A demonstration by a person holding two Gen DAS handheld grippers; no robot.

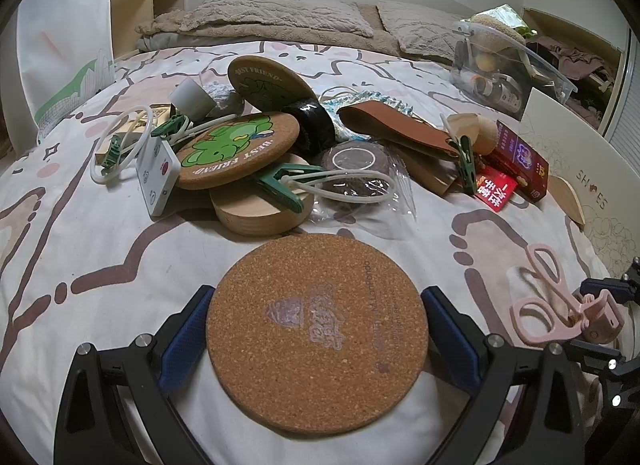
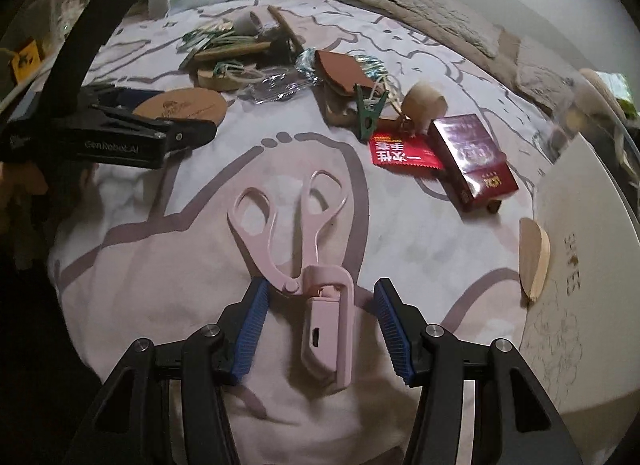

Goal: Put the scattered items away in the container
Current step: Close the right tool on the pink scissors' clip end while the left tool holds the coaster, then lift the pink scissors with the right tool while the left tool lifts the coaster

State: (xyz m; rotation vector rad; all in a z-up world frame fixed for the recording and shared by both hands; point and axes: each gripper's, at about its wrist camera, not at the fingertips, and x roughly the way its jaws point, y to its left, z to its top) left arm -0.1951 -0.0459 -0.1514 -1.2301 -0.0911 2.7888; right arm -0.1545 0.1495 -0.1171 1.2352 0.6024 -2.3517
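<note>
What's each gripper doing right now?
Left gripper: jaws wide around the cork coaster, grip uncertain.
Right gripper: open, straddling the pink scissors.

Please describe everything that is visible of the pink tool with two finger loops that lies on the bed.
The pink tool looks like matte plastic. It has two oval finger loops on scissor-like arms that meet at a small pivot, and a boxy body with a frame and a small port on its end. It lies flat on the patterned bedcover, loops pointing away from the right hand-held gripper, whose open blue pads flank the body; contact cannot be confirmed. In the left wrist view it appears at the right edge.
</note>
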